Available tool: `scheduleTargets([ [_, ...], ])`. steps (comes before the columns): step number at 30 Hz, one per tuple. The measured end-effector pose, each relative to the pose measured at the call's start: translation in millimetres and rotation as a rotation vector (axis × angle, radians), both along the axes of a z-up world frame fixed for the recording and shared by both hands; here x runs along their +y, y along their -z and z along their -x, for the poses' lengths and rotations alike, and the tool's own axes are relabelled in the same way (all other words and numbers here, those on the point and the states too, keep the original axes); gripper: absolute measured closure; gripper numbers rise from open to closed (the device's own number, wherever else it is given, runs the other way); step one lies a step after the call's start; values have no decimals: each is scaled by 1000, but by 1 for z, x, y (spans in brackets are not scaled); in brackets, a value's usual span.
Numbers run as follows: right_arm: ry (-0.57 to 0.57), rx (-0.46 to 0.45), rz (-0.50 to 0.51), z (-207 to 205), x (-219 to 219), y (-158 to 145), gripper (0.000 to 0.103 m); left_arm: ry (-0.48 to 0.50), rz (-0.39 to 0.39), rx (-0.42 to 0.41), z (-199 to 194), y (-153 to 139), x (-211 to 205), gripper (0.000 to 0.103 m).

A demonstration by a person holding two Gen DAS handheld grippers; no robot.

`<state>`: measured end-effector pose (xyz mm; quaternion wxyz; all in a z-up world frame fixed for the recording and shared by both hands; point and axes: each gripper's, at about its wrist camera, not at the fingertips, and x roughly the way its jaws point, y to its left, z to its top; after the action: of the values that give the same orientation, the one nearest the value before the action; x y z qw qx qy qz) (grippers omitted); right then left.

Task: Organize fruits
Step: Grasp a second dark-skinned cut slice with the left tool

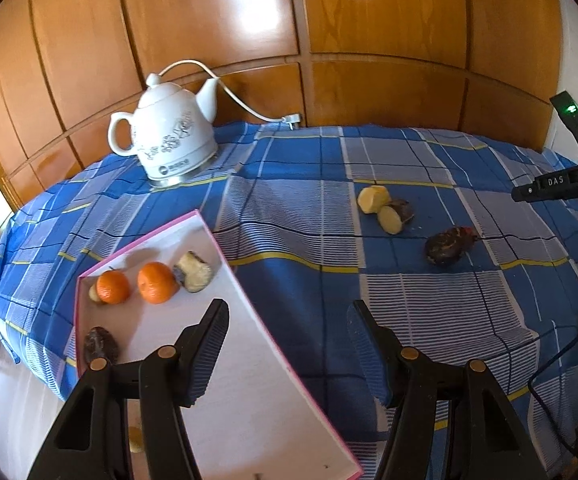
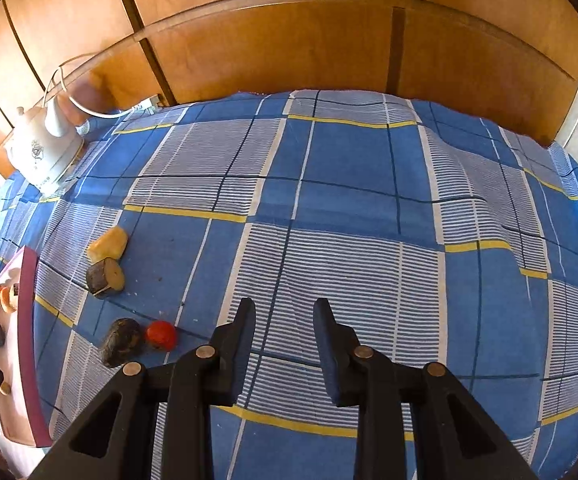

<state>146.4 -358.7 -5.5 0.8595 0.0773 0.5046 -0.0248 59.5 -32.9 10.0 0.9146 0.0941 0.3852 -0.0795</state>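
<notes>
- Pink-rimmed white tray (image 1: 249, 380) lies at lower left of the left wrist view and already carries two oranges (image 1: 157, 282), a cut piece (image 1: 193, 272) and a dark item (image 1: 100, 345).
- Loose pieces remain on the blue checked cloth (image 2: 349, 152): a yellow chunk (image 2: 108, 244) and a cut slice (image 2: 105, 278) at centre left of the right wrist view, and below them a dark fruit (image 2: 123, 340) touching a small red fruit (image 2: 161, 335).
- Left gripper (image 1: 289, 354): jaws spread, empty, over the tray's edge.
- Right gripper (image 2: 285, 354): jaws narrowed to a slim gap, grasping nothing.
- Step in hand, judged: between transfers, tray partly filled.
- Next move, judged: widen the right jaws, swing toward the dark fruit at lower left, and straddle it without nudging the red fruit.
</notes>
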Motion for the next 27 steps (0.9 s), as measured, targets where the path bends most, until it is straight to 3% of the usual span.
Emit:
scheduleTargets([
  [7, 4, -1, 3, 0, -2, -1, 73, 26, 26, 45, -12, 6, -14, 41],
  [19, -15, 3, 40, -1, 5, -1, 73, 43, 174, 170, -45, 15, -30, 41],
  [27, -20, -5, 31, -1, 6, -4, 73, 77, 225, 220, -71, 17, -52, 44],
])
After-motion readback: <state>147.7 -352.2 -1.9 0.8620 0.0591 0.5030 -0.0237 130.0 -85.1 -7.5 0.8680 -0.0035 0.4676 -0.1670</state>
